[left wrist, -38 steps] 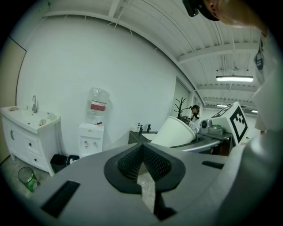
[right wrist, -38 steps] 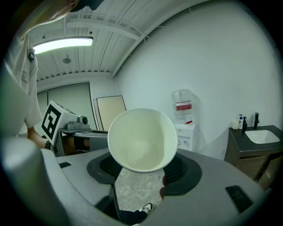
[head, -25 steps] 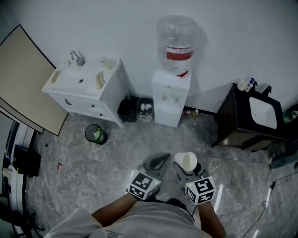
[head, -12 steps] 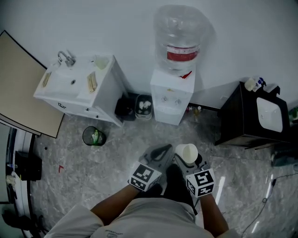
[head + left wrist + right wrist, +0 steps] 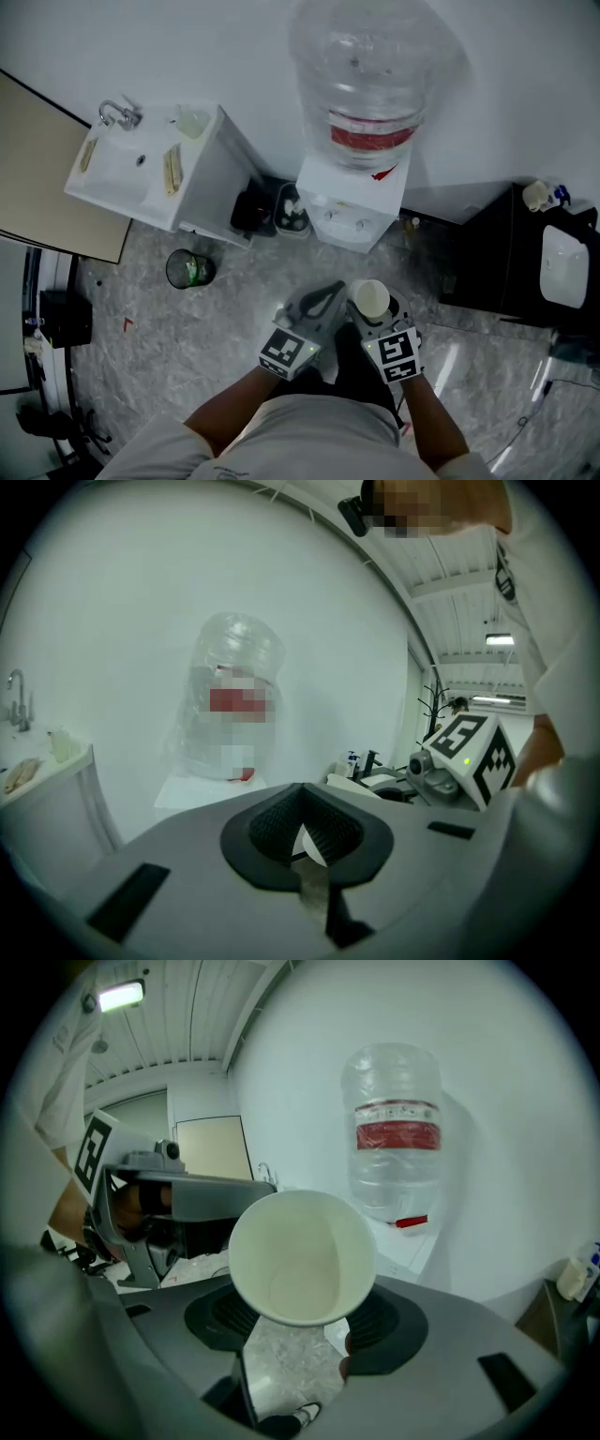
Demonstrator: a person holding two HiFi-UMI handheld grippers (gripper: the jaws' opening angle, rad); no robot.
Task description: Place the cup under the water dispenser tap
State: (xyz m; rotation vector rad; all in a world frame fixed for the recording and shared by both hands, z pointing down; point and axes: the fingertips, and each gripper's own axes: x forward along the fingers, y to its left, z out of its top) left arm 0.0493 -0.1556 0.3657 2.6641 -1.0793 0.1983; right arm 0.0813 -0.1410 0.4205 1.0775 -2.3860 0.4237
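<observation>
A white paper cup (image 5: 369,297) (image 5: 302,1258) stands upright and empty between the jaws of my right gripper (image 5: 368,304) (image 5: 302,1314), which is shut on it. The white water dispenser (image 5: 345,199) stands against the wall straight ahead, with a clear bottle (image 5: 367,75) (image 5: 394,1129) on top. Its red tap (image 5: 411,1222) shows just beyond the cup's rim, some way off. My left gripper (image 5: 328,294) (image 5: 302,823) hangs beside the right one, shut and holding nothing.
A white sink cabinet (image 5: 141,173) stands left of the dispenser, with two dark bins (image 5: 272,208) between them. A small bin with a green liner (image 5: 189,269) sits on the marble floor. A dark cabinet (image 5: 548,267) stands at the right.
Both grippers have moved forward toward the dispenser, which now looms larger and closer. The cup has stayed in the right gripper.
</observation>
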